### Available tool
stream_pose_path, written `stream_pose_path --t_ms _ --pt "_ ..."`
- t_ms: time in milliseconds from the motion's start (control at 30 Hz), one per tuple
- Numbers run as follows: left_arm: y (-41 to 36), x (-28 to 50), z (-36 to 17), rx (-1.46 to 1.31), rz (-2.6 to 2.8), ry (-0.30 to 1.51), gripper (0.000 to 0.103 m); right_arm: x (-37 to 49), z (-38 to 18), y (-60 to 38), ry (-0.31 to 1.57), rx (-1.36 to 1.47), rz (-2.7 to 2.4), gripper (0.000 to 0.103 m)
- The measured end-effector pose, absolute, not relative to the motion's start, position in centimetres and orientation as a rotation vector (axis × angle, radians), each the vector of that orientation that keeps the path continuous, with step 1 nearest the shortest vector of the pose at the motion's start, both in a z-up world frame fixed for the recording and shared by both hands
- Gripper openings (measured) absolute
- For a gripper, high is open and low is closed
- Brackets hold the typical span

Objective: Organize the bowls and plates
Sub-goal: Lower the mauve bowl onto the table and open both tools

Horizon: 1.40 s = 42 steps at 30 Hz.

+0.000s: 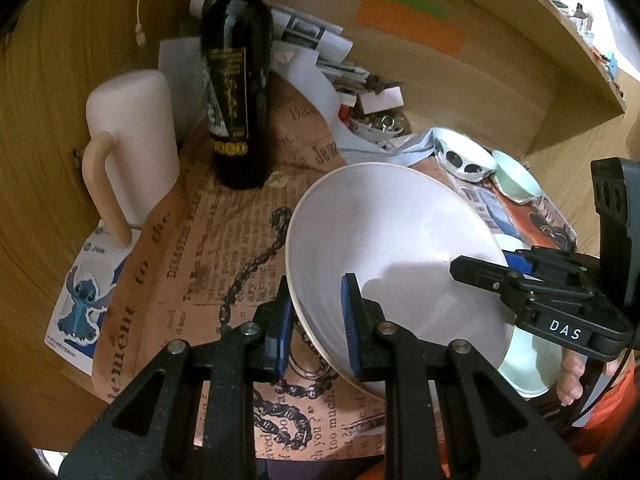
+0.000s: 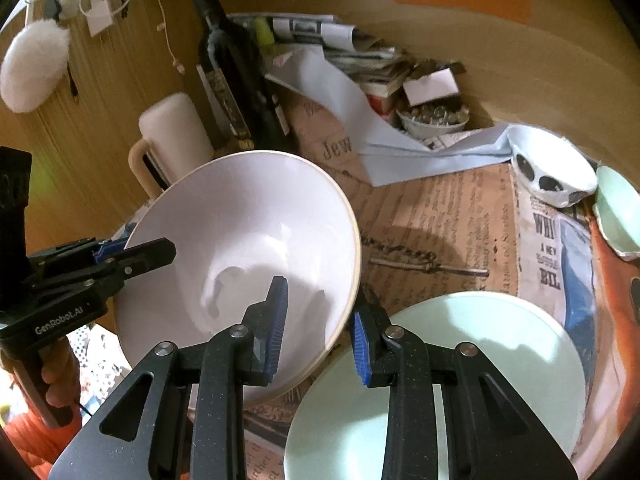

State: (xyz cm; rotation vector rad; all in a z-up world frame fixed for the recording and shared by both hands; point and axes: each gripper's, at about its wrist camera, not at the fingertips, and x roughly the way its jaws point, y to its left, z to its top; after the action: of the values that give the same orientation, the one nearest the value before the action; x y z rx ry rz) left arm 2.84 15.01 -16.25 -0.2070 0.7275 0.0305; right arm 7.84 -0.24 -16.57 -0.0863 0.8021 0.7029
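A large white bowl point(image 1: 392, 248) is held tilted above the table; it also shows in the right wrist view point(image 2: 248, 232). My left gripper point(image 1: 316, 324) straddles its near-left rim, blue pads on each side of the wall. My right gripper point(image 2: 318, 328) straddles the opposite rim in the same way. A mint green plate point(image 2: 480, 360) lies flat on the table under the bowl's right side; it also shows in the left wrist view point(image 1: 528, 364). A white bowl with black spots point(image 2: 552, 172) and a small mint bowl point(image 2: 618, 208) sit at the far right.
A dark wine bottle point(image 1: 236, 92) and a cream mug point(image 1: 132, 140) stand at the back left by the wooden wall. A pale blue cloth point(image 2: 360, 120), stacked papers point(image 2: 352, 52) and a small dish of trinkets point(image 2: 434, 118) crowd the back.
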Motion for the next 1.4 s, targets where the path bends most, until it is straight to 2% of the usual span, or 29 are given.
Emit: stream_pose_path --t_ms 400,667,767,833,1000,1100,1400 --pt "15.3 3.7 -18.3 -0.231 0.028 0.797 0.022 8.0 -17.9 0.3 0.855 -0.128 0.698 0.027" --pt "15.4 3.6 -18.3 -0.235 0.038 0.794 0.022 8.2 -18.0 0.4 0.863 -0.150 0.707 0.030" --pt "15.5 2.9 -17.0 -0.207 0.082 0.733 0.023 8.1 -17.4 0.0 0.838 -0.129 0.698 0.030" --pt "15.4 2.1 -15.4 -0.182 0.102 0.672 0.027 7.9 -16.5 -0.8 0.799 -0.101 0.698 0.030" --pt "14.3 0.8 -11.9 -0.147 0.099 0.548 0.051 6.7 -13.0 -3.1 0.645 -0.067 0.679 0.038" --pt "13.1 0.8 -10.7 -0.119 0.083 0.503 0.057 6.1 -11.4 -4.5 0.578 -0.057 0.661 0.044" --pt "9.2 4.3 -9.3 -0.087 0.007 0.496 0.072 7.6 -10.3 -10.0 0.531 0.010 0.567 0.049"
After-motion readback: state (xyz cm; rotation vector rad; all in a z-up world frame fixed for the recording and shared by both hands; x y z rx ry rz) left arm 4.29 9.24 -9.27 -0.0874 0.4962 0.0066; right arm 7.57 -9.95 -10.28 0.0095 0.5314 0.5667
